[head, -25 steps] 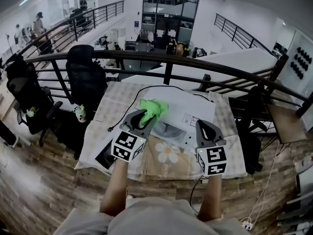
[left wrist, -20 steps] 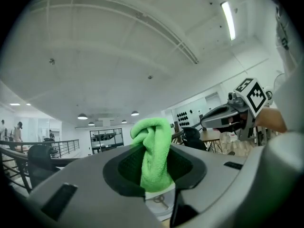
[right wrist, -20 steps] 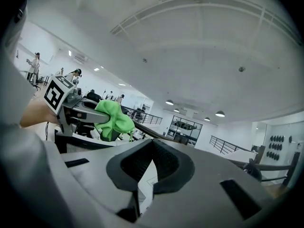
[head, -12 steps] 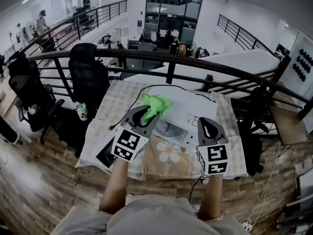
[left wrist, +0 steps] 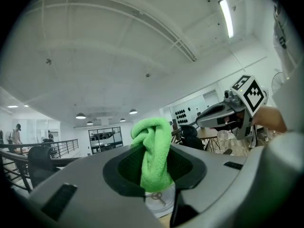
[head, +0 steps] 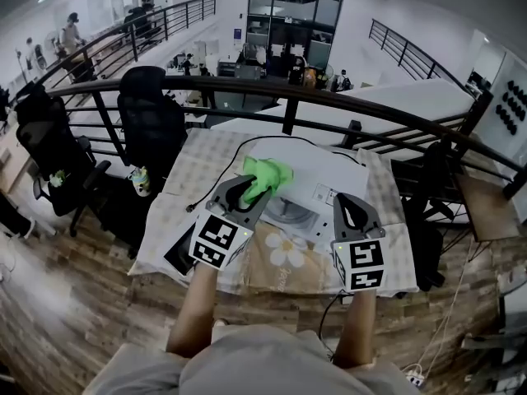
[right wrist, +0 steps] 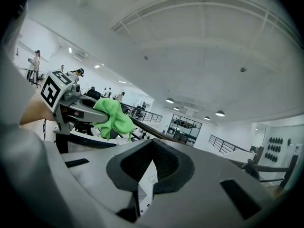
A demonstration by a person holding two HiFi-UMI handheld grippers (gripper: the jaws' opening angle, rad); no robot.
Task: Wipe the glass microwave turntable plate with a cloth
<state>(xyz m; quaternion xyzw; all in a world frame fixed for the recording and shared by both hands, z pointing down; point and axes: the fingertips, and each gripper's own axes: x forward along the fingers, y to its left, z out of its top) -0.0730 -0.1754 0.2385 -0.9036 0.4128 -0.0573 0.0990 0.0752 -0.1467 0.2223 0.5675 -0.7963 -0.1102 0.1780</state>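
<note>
At the far left, beyond the table, a black office chair (head: pixel 152 122) stands by the dark railing (head: pixel 288 97). The table (head: pixel 193 167) has a checked cover. On its near left edge lies a flat black thing (head: pixel 176 258), and a black cable (head: pixel 216 175) runs over the cover toward the middle.

The left gripper (head: pixel 249 191) is over the middle of the table. Its jaws are closed on a green cloth (head: pixel 265 174). In the left gripper view the cloth (left wrist: pixel 153 151) stands up between the pads and bunches above them.

Just under the left gripper (left wrist: pixel 154 167), a small part of the glass turntable plate (left wrist: pixel 159 199) shows, with its hub mark. In the head view the plate (head: pixel 290 212) is at the near side of the white microwave (head: pixel 317 175), between the two grippers. I cannot tell if it rests on the microwave or on the table. The cloth is above its far left rim and does not touch it.

Near the plate lies a beige mat with a white flower (head: pixel 285 253).

To the right, the right gripper (head: pixel 346 206) is over the near right part of the microwave. Its jaws are together (right wrist: pixel 152 144) and hold nothing.
</note>
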